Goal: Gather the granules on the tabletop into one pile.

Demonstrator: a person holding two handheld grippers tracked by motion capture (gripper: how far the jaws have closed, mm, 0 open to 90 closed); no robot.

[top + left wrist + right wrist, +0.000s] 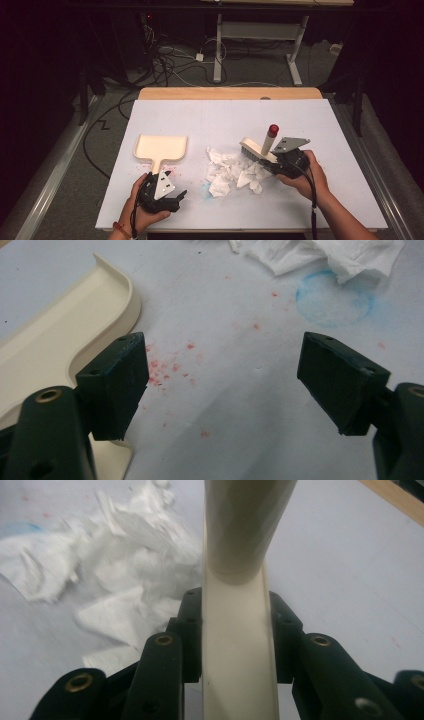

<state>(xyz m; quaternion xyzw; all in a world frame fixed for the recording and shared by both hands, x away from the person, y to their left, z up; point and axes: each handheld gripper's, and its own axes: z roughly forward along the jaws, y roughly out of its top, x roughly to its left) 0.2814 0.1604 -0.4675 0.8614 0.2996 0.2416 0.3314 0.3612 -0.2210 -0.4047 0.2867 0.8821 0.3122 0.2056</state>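
We have the brush (257, 149) clamped in our right claw (239, 630), its two black jaws pressed against the sides of the cream brush back, so the bristles point down at the tabletop (340, 150) and the red-capped handle (270, 137) rises up and away from us. Held that way, the brush sits at the right edge of the torn paper scraps (234, 172), which lie heaped near the middle of the white sheet; we judge it is placed there so that a stroke to the left would push the scraps toward the dustpan (161, 148). The dustpan lies flat on the tabletop to the left of the heap, apart from it, its handle pointing back toward us. Our left claw (225, 385) stands open with nothing between its jaws, low over the tabletop just beside the dustpan's handle, probably ready to close on it and steady the pan. Between the jaws in the left gripper view we see red specks (165, 370) on the sheet, and farther off a faint blue ring (334, 300) partly under the scraps. The sweep itself looks not yet made, since the scraps lie well short of the pan.
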